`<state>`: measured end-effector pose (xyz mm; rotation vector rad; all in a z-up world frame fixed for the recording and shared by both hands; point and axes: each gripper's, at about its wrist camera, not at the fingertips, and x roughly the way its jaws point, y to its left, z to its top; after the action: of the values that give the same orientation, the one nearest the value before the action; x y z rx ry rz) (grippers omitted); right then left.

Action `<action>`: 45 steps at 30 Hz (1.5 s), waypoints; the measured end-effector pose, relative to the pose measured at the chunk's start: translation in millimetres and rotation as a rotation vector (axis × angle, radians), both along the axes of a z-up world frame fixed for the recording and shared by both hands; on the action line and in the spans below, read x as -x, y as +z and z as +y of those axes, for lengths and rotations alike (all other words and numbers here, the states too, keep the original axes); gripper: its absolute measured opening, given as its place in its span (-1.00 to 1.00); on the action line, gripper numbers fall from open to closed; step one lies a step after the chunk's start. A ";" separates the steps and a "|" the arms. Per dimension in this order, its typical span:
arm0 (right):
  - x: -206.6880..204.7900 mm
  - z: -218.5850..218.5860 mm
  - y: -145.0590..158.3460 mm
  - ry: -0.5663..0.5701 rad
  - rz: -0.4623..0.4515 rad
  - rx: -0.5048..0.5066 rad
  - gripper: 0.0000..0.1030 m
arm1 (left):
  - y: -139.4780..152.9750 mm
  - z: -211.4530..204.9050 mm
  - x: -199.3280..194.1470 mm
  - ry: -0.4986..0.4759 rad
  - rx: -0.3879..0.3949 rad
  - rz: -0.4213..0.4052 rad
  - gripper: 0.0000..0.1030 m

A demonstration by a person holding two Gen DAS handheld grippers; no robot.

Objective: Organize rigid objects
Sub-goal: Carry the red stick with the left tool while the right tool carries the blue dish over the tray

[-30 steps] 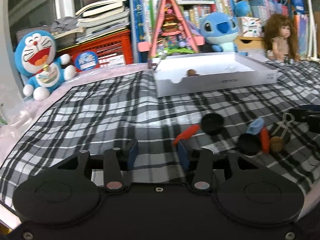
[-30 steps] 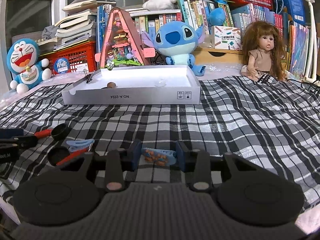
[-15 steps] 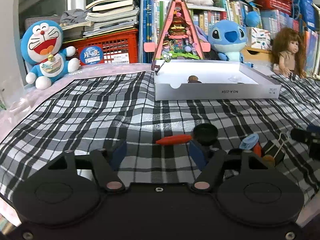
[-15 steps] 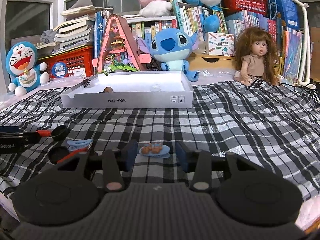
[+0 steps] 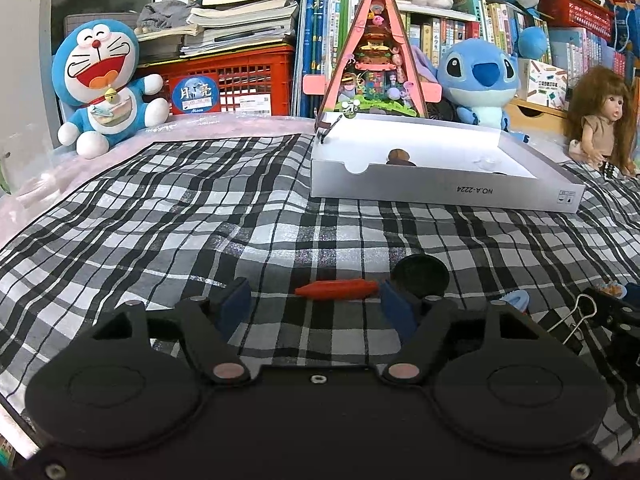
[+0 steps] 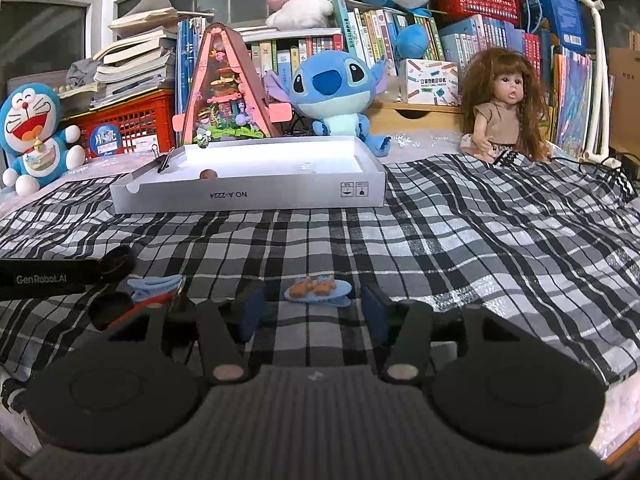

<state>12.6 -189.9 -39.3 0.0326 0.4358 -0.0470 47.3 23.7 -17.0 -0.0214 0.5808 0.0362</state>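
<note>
Clutter for sorting lies on a black-and-white plaid cloth (image 5: 208, 216). Nearest the left claw (image 5: 314, 304) is an orange-red handle (image 5: 336, 289) joined to a round black head (image 5: 420, 276); the handle lies crosswise just ahead of the gap between the blue pads, close to the right-hand pad, and neither pad presses on it. That claw stands roughly half open and holds nothing. To its right sit a light blue hair clip (image 5: 516, 301) and a black binder clip (image 5: 568, 326) with wire loops.

In the right wrist view, a blue hair clip with orange bear figures (image 6: 318, 289) rests on the cloth just ahead of the right claw (image 6: 314, 312), between its pads but apart from both; these jaws are opening and grip nothing. Left of it lie another light blue clip (image 6: 154, 285) and a second black round piece (image 6: 110, 308) with a red handle.

Farther back stands a shallow white box (image 6: 248, 198), holding a small brown round thing (image 6: 209, 175), with a binder clip (image 6: 166, 163) on its left rim. Behind it are a Doraemon plush (image 5: 102, 84), a Stitch plush (image 6: 334, 92), a long-haired doll (image 6: 502, 108), a red crate (image 5: 240, 80) and bookshelves.
</note>
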 end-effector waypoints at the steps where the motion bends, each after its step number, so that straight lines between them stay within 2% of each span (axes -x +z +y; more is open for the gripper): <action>1: -0.2 0.8 0.0 0.001 -0.002 0.005 0.31 | 0.1 0.9 0.4 -0.002 0.001 -0.001 0.34; 4: -1.0 2.1 -0.6 0.002 -0.003 0.027 0.32 | 0.1 2.0 -0.5 -0.004 0.004 -0.001 0.29; 7: -2.0 1.8 -1.7 0.001 0.002 0.038 0.32 | -0.4 1.0 0.3 -0.011 -0.003 -0.005 0.11; 9: -3.2 1.6 -1.8 0.008 0.009 0.041 0.30 | 0.2 -1.5 0.4 -0.031 -0.005 -0.012 -0.21; 10: -4.7 2.0 -1.7 0.024 0.022 0.041 -0.02 | 1.2 -2.7 0.5 -0.038 -0.007 -0.011 -0.22; 12: -5.2 3.8 0.9 0.039 0.027 0.053 -0.19 | 3.4 -3.7 0.5 -0.046 0.009 -0.005 -0.22; 20: -6.8 0.3 9.7 0.074 0.019 0.037 -0.19 | 18.0 -6.4 -0.3 -0.081 0.031 -0.004 -0.22; 29: -29.6 -12.3 38.6 0.098 0.003 -0.010 -0.19 | 54.6 -11.5 -23.2 -0.143 0.017 -0.019 -0.22; 35: -57.6 -22.1 60.4 0.106 0.013 -0.047 -0.19 | 72.9 -12.1 -52.4 -0.175 0.073 -0.004 -0.22; 39: -82.2 -27.9 71.5 0.119 0.039 -0.060 -0.19 | 83.2 -14.4 -74.8 -0.197 0.082 -0.010 -0.22; 45: -123.5 -36.3 83.9 0.156 0.095 -0.099 -0.19 | 89.7 -16.9 -117.2 -0.188 0.119 0.054 -0.22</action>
<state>136.1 -226.3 44.7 0.0943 0.5346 0.1269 164.5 6.8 72.8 -0.0813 0.6364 -0.1812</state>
